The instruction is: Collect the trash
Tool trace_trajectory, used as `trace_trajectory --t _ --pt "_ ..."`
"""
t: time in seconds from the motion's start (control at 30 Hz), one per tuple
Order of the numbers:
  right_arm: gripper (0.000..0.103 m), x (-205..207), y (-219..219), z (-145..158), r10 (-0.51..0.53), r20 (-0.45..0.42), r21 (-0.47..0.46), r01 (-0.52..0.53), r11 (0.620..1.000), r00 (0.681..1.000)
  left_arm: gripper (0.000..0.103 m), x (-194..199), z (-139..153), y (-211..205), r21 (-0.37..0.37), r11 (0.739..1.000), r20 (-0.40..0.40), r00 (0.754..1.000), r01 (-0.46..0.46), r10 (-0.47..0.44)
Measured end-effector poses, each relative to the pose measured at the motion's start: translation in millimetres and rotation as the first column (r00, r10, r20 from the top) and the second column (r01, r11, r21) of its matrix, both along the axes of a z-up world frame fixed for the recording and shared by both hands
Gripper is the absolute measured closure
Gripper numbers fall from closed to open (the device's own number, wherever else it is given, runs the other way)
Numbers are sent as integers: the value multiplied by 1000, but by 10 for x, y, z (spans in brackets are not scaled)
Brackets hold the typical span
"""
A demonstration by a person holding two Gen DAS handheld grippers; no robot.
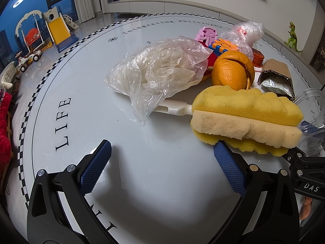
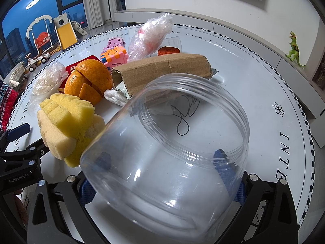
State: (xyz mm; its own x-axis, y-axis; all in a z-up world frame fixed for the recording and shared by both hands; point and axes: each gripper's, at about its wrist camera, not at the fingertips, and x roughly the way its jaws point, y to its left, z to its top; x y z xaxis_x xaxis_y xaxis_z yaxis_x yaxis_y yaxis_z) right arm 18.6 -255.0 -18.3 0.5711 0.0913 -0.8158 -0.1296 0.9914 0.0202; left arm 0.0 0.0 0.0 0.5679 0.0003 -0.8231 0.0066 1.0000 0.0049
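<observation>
My left gripper (image 1: 162,149) is open and empty, low over the white round table (image 1: 81,93). Its right fingertip (image 1: 221,150) touches the near edge of a yellow sponge brush (image 1: 243,113) with a white handle. Beyond lie a crumpled clear plastic bag (image 1: 160,69), orange peel (image 1: 233,71) and a cardboard piece (image 1: 278,75) with a foil wrapper inside. My right gripper (image 2: 162,158) is shut on a clear plastic jar (image 2: 168,148), held tilted with its mouth toward the pile. The sponge brush (image 2: 67,122), orange peel (image 2: 89,79) and cardboard piece (image 2: 162,71) lie just beyond the jar.
Pink and orange toy blocks (image 2: 113,55), a second crumpled plastic bag (image 2: 150,36), an orange round lid (image 2: 168,50) and a red packet (image 2: 79,67) lie behind the pile. A green toy dinosaur (image 2: 294,48) stands on the ledge at right. Children's play equipment (image 1: 48,32) stands on the floor at left.
</observation>
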Motion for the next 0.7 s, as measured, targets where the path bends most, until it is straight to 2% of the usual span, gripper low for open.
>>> trace_trajectory --t 0.3,0.4,0.5,0.7 --pt "2 3 24 -41 0 1 2 0 1000 1000 6 -1 1 2 -1 1000 1 1000 0 0" --pt "3 -17 1 -38 -1 -4 22 1 1000 1000 6 -50 24 58 -28 1000 -3 1000 2 -2" --pt "3 -108 -53 40 13 12 42 -13 999 1000 6 -198 96 140 -66 998 20 1000 8 -7" --pt "3 -400 -174 255 74 43 78 -77 994 996 6 -484 280 251 -64 997 46 998 40 -37"
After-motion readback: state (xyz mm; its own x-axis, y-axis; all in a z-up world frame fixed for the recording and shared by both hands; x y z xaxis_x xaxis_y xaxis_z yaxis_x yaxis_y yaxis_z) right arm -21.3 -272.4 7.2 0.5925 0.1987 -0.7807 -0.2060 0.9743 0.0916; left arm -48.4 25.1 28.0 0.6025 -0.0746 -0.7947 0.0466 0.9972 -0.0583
